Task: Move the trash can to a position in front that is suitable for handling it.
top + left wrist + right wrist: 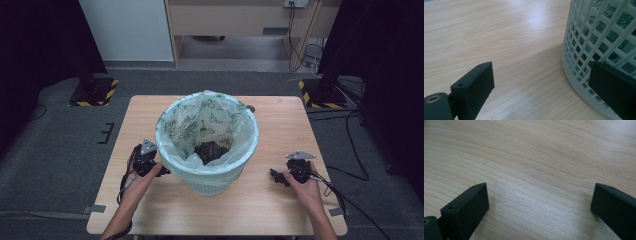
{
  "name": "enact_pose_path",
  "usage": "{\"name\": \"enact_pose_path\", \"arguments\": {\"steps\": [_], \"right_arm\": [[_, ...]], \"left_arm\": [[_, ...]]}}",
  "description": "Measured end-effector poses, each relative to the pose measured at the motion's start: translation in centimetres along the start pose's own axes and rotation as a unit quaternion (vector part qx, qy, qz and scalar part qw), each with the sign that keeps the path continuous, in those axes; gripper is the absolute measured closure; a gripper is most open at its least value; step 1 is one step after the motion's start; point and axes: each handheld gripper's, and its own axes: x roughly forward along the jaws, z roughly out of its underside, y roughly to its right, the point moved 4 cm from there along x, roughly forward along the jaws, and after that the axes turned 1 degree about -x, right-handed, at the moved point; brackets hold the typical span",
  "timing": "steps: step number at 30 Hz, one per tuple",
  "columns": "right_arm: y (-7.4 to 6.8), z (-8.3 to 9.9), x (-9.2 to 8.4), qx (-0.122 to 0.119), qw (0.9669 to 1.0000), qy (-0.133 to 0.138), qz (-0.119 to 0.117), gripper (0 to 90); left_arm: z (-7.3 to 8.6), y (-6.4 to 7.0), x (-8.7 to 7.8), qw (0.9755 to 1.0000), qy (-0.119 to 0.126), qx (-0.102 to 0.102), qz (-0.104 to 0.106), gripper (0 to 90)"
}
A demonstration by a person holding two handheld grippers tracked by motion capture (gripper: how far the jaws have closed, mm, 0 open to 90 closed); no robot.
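Observation:
A pale lattice waste basket stands mid-table, lined with a thin bag printed with green butterflies; something dark lies at its bottom. My left gripper rests on the table against the basket's left side, held by a hand. In the left gripper view the jaws stand wide apart, open, the right one in front of the basket wall. My right gripper sits on the table to the basket's right. In the right gripper view it is open over bare wood, nothing between the jaws.
The light wooden table has a small dark round spot near its far edge behind the basket. Grey carpet surrounds the table, with black stands on hazard-striped bases at the far left and right, and cables on the floor.

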Motion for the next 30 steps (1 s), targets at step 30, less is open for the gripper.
{"name": "enact_pose_path", "arguments": {"steps": [30], "right_arm": [[-0.2,0.2,-0.2,-0.002,1.0,-0.001,-0.004,2.1]], "left_arm": [[-1.7,3.5,3.3,0.9974,-0.005,0.038,0.062,5.0]]}}
